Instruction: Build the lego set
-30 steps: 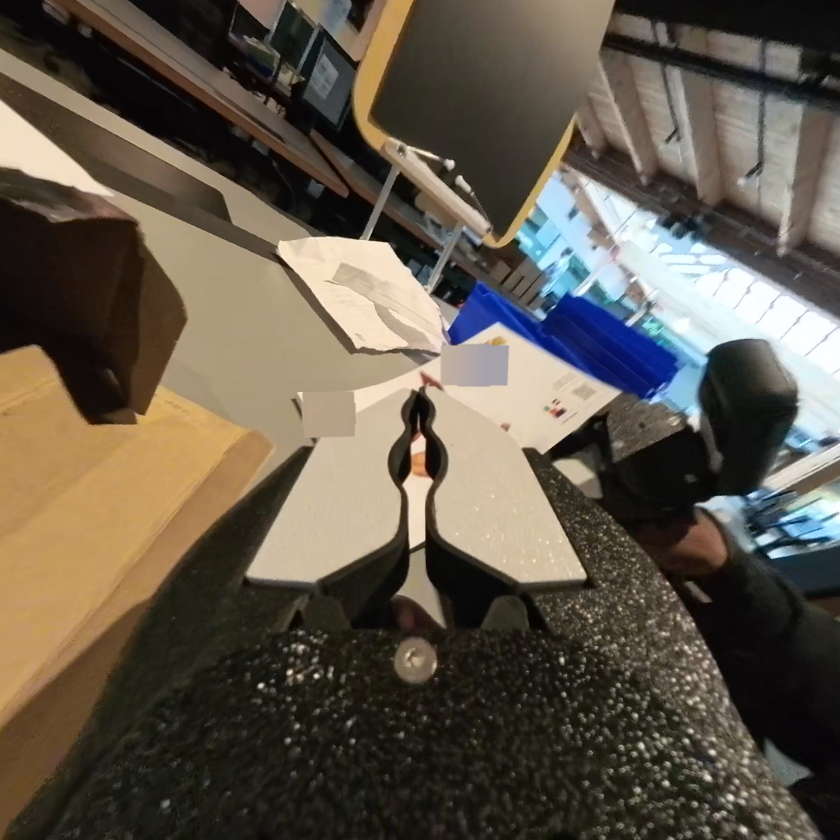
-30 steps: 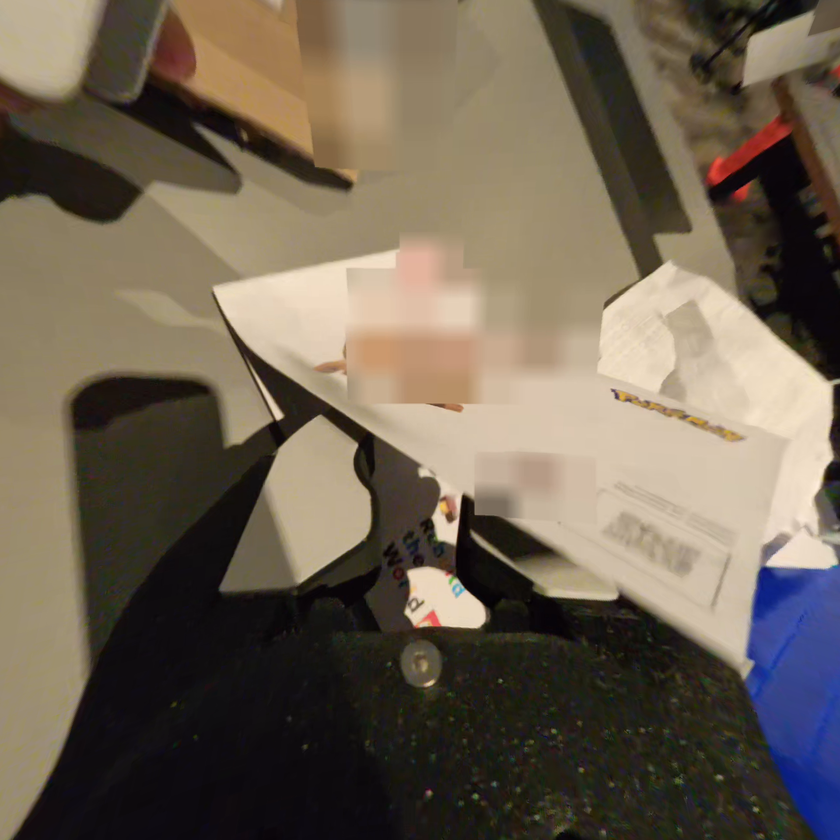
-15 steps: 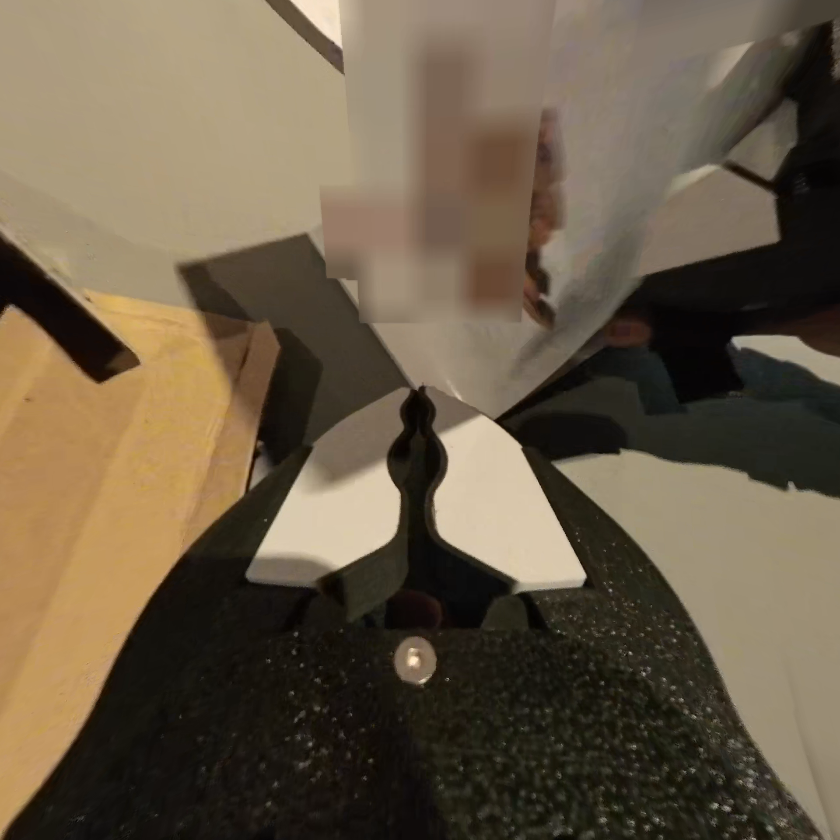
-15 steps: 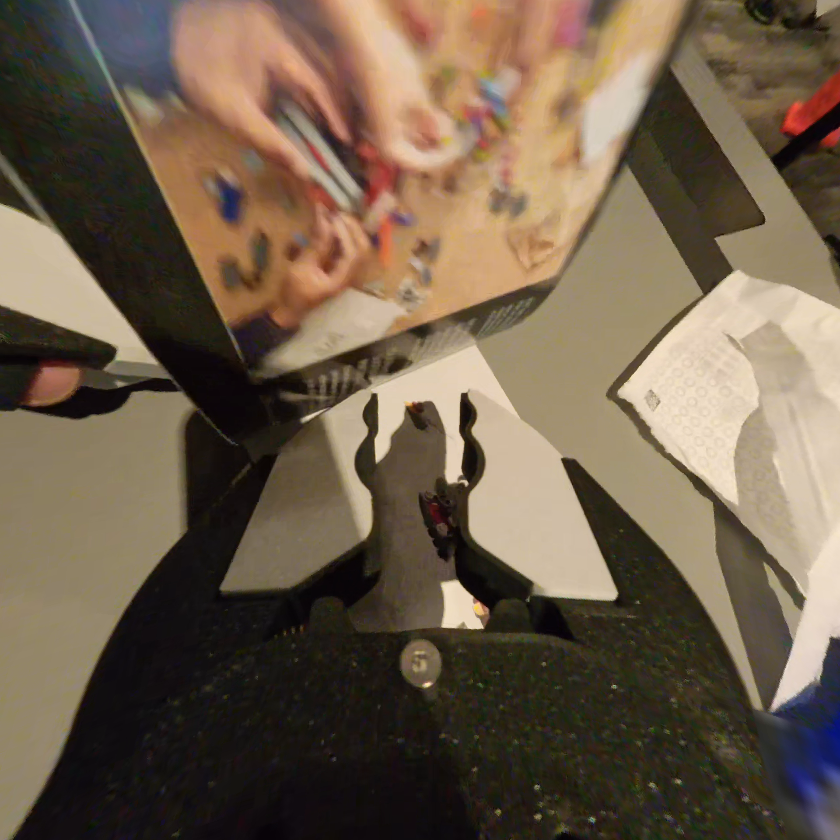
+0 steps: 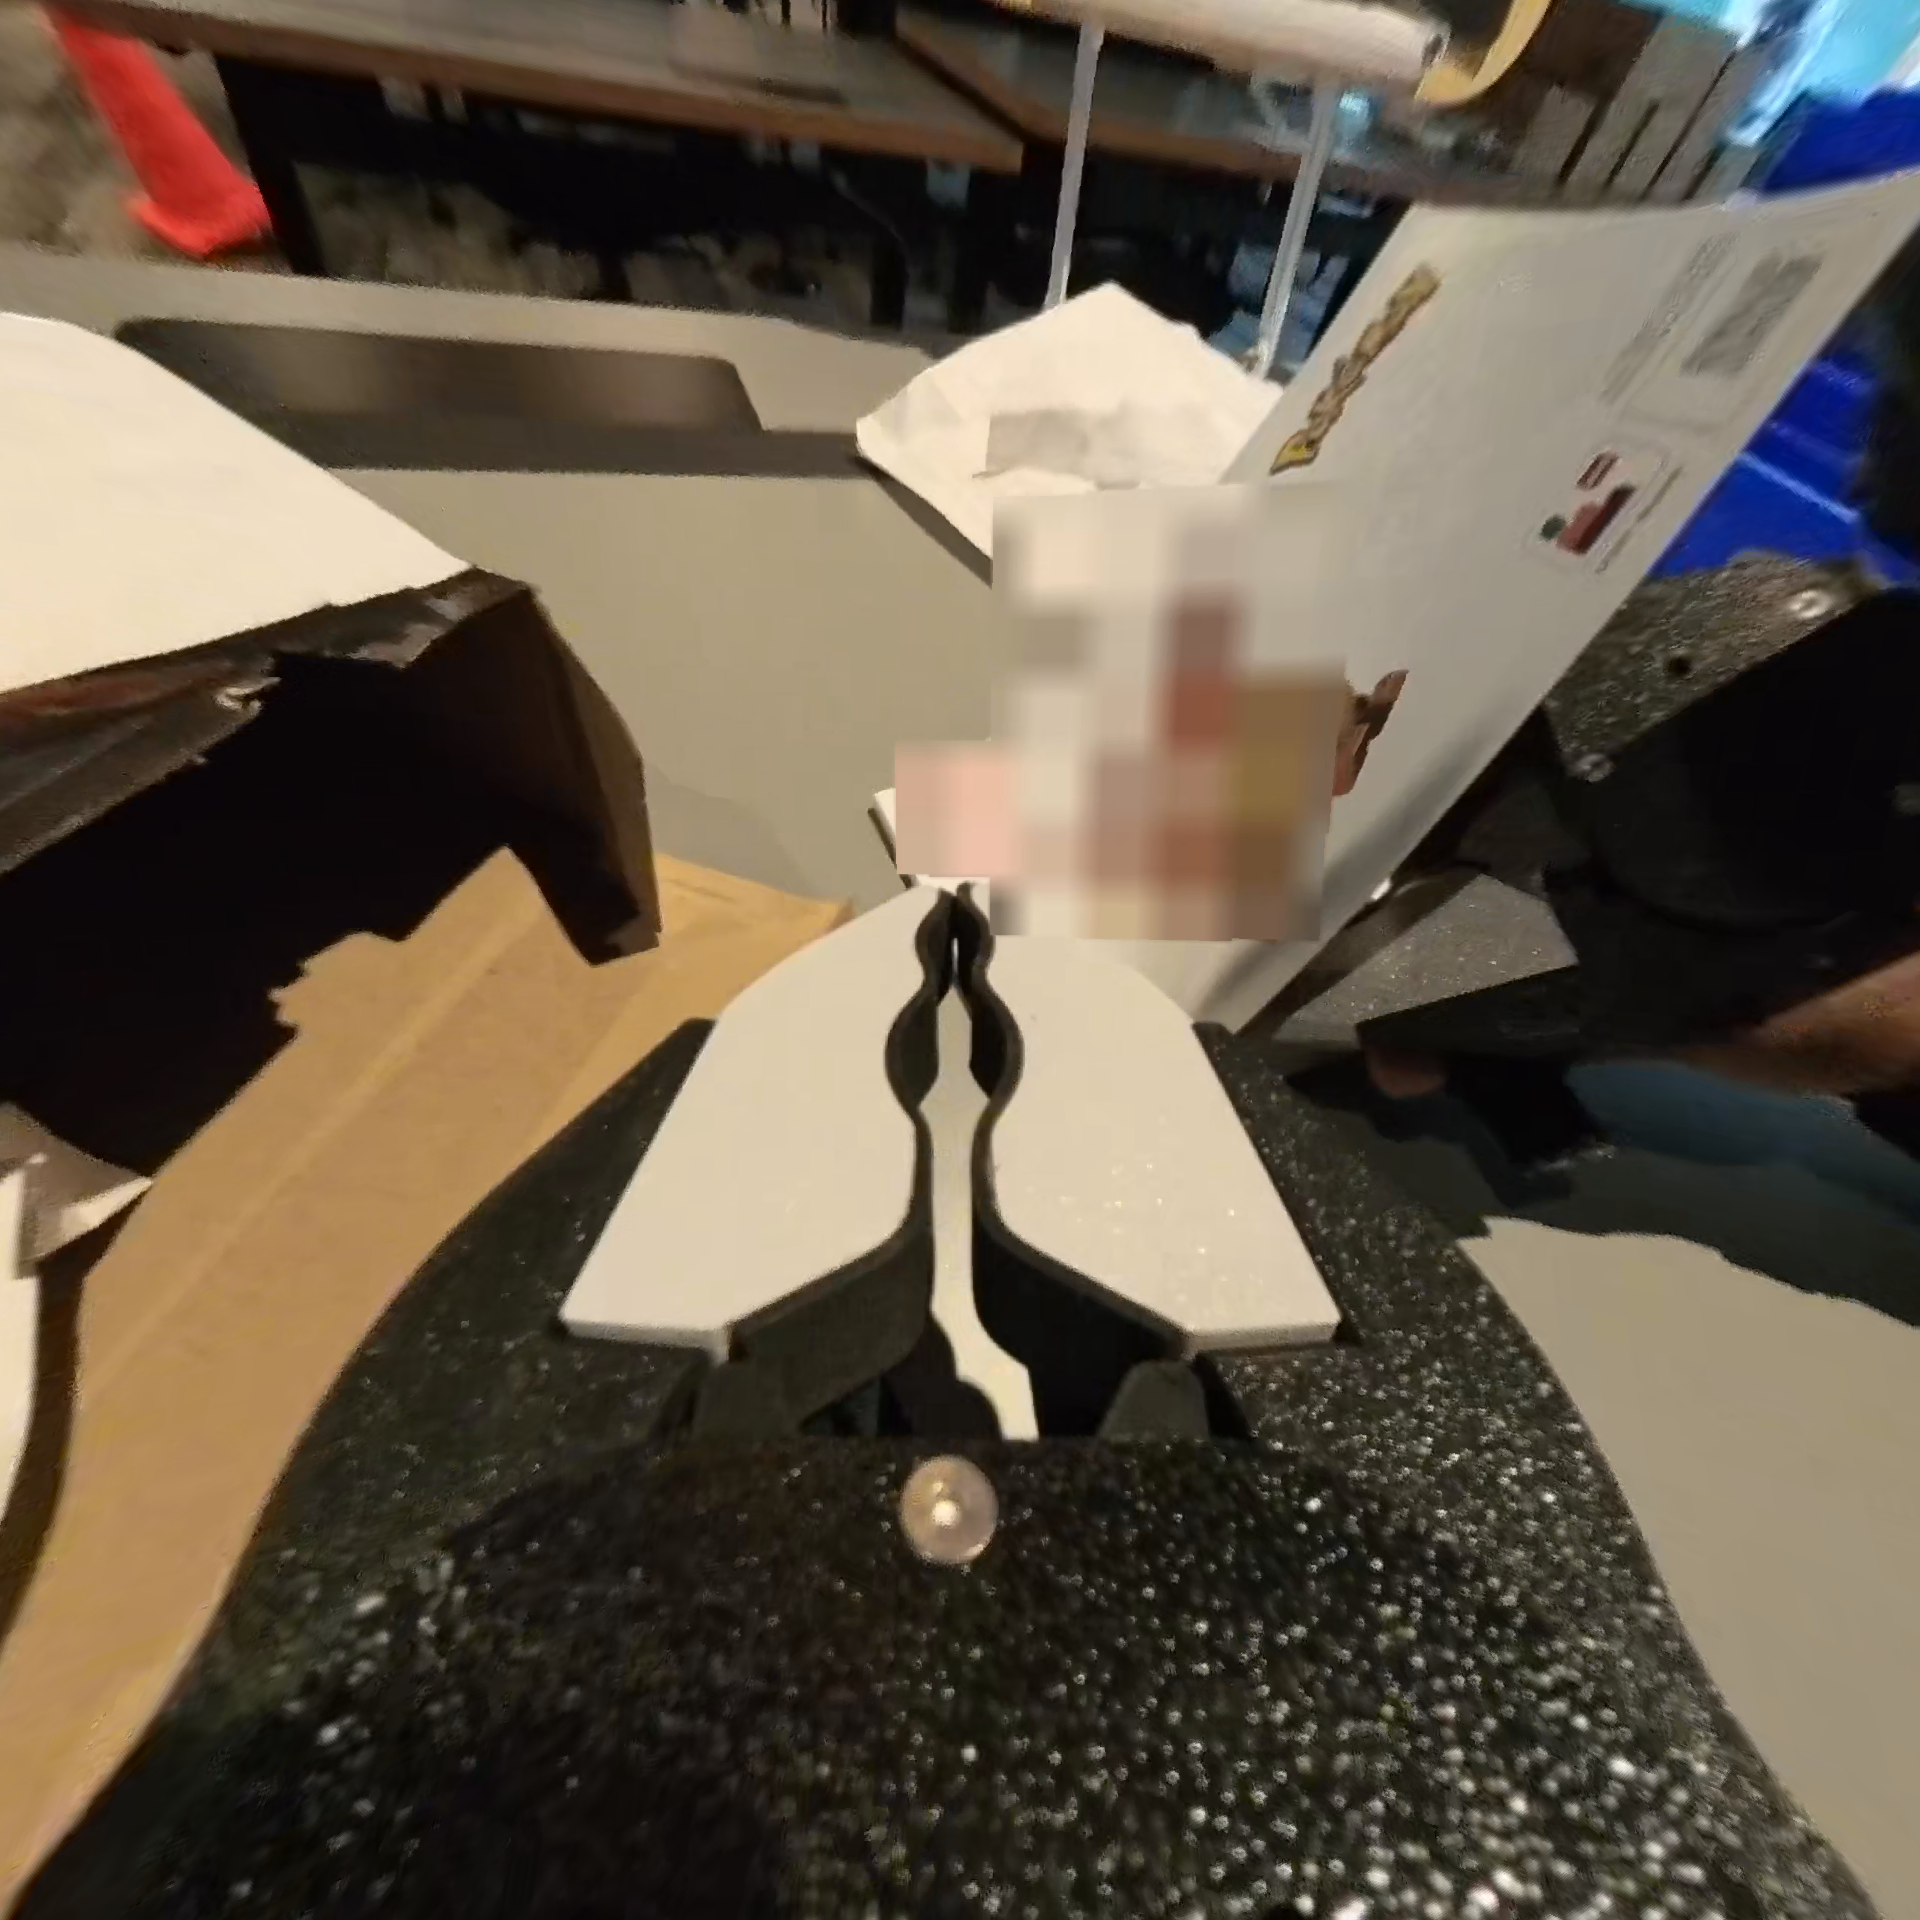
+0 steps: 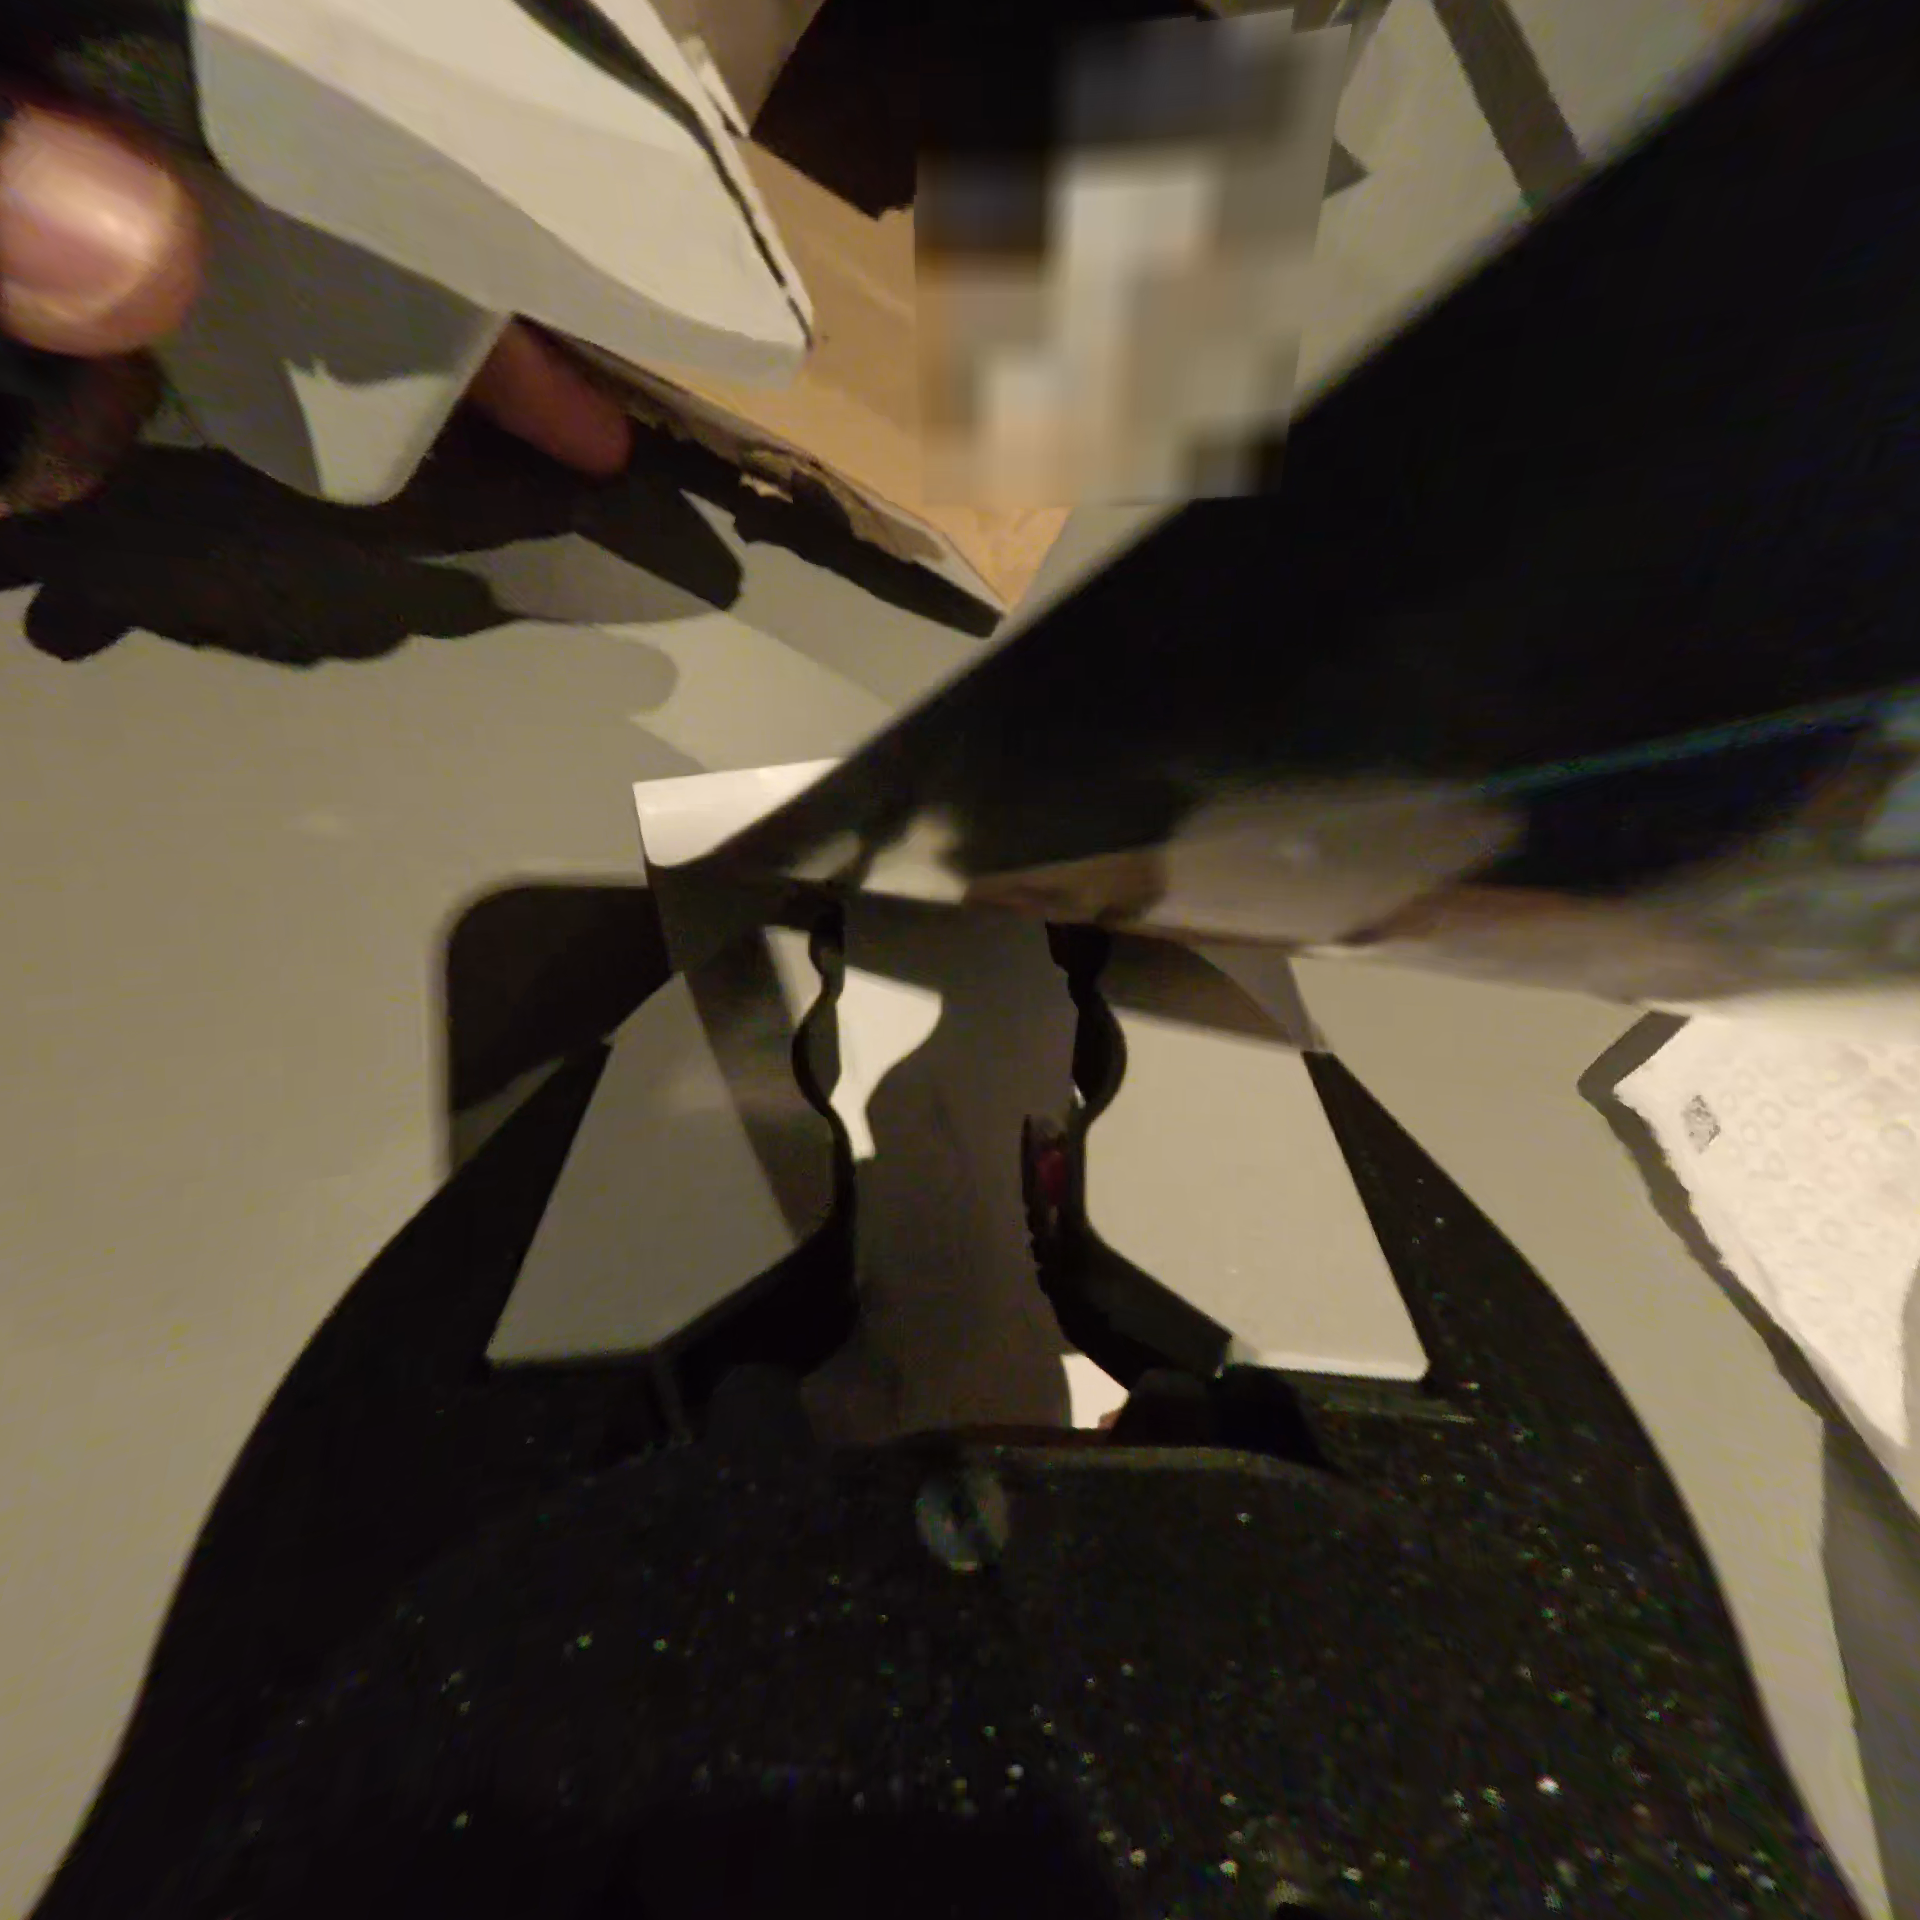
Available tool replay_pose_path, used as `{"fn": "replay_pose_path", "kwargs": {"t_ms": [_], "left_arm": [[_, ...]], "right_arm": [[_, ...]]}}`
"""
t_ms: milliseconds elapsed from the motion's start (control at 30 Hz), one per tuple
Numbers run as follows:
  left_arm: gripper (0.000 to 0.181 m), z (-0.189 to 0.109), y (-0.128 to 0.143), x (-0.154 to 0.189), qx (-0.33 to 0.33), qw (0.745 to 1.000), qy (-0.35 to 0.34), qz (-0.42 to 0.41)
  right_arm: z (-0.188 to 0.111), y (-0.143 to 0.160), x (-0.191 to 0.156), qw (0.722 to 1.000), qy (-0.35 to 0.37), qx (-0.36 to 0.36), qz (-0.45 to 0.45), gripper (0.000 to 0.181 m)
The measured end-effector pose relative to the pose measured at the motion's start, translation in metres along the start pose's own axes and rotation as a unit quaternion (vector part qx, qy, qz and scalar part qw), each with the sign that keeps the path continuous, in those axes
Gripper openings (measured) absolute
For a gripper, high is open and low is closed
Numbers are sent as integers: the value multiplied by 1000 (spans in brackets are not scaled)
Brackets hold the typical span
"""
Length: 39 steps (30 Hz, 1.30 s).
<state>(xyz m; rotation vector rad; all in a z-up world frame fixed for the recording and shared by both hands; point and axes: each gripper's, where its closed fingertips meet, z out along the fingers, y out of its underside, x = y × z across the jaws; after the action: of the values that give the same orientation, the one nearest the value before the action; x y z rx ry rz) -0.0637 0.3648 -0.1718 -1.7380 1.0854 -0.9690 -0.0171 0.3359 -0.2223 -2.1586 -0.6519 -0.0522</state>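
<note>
My left gripper (image 5: 954,914) is shut on the lower corner of a white instruction booklet (image 5: 1507,468), which stands tilted up to the right. In the right wrist view the booklet (image 6: 1455,520) is a dark blurred sheet slanting across just above my right gripper (image 6: 951,935). My right gripper is open wide and holds nothing. A small red and dark bit (image 6: 1049,1164) sits at the inner edge of its right finger; I cannot tell what it is. An opened cardboard box (image 5: 416,1091) with a torn flap (image 5: 499,748) lies to the left.
A crumpled white paper bag (image 5: 1070,395) lies on the grey table (image 5: 790,623) behind the booklet and shows at the right of the right wrist view (image 6: 1766,1195). A thumb (image 6: 94,239) shows at the top left. Shelves and blue bins (image 5: 1849,416) stand beyond the table. My hands' fingertips stand some 8 cm from each other.
My right gripper has let go of the booklet and opened wide. My left gripper stays shut on the booklet's corner, and the booklet has swung round between the views.
</note>
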Motion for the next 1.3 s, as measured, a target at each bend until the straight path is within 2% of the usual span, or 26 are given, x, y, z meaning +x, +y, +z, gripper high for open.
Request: {"fn": "replay_pose_path", "kwargs": {"t_ms": [100, 233, 367, 467, 567, 733, 767, 867, 967, 1133, 1200, 1300], "left_arm": [[0, -3, 1, -4, 16, 1000, -3, -5], [0, -10, -5, -13, 47, 996, 13, -72], [0, -14, -7, -24, 61, 987, 35, -146], [0, -15, -7, -27, 60, 983, 53, -164], [0, -17, -9, -21, 61, 985, 71, -144], [1, -30, -24, -13, 89, 993, 72, -41], [12, -34, -28, -13, 97, 993, 66, -25], [24, -44, -41, -3, 116, 989, 88, 1], [36, -42, -45, 9, 93, 990, 102, 21], [37, -23, -38, 11, 50, 994, 48, 90], [30, -19, -40, 11, 55, 994, 41, 82], [0, -16, -45, 6, 73, 996, 30, 47]], "right_arm": [[-1, 1, 0, 1000, -5, 0, -3, 43], [-2, 0, 2, 1000, 4, -3, -19, 44], [-8, -13, 8, 999, 21, 6, -48, 44], [-8, -23, 8, 998, 24, 12, -62, 44], [-2, -30, 6, 997, 26, 12, -72, 43], [9, -39, 3, 996, 18, 6, -86, 44], [11, -40, 2, 996, 16, 4, -89, 44], [16, -41, 0, 995, 10, -6, -100, 45], [18, -44, -1, 994, 11, -12, -111, 46], [18, -45, -3, 994, 9, -10, -112, 46], [18, -44, -3, 994, 9, -10, -112, 46], [15, -38, -3, 993, 8, -17, -117, 46]]}}
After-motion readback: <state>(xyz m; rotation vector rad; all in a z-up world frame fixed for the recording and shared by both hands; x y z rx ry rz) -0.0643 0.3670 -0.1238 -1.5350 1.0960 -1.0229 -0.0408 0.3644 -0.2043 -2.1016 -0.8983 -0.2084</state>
